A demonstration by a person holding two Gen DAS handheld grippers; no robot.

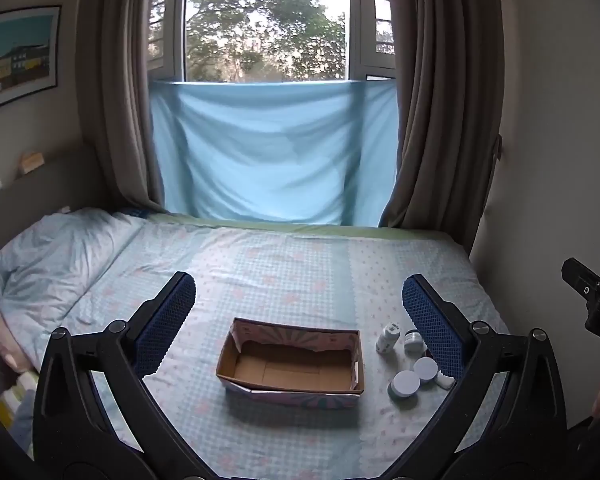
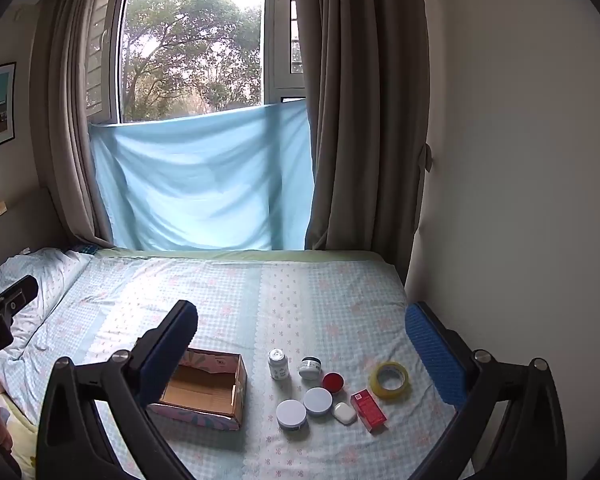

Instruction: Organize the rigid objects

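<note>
Centrally, rectangular cardboard box (image 1: 290,360), open-topped.

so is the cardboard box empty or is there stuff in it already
Empty. The left wrist view looks straight into the cardboard box and shows only its bare brown floor; the small containers all sit on the bedsheet beside it.

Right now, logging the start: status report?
Both grippers open, empty. Cardboard box empty; jars, tape roll beside it. Nothing blocking.
</note>
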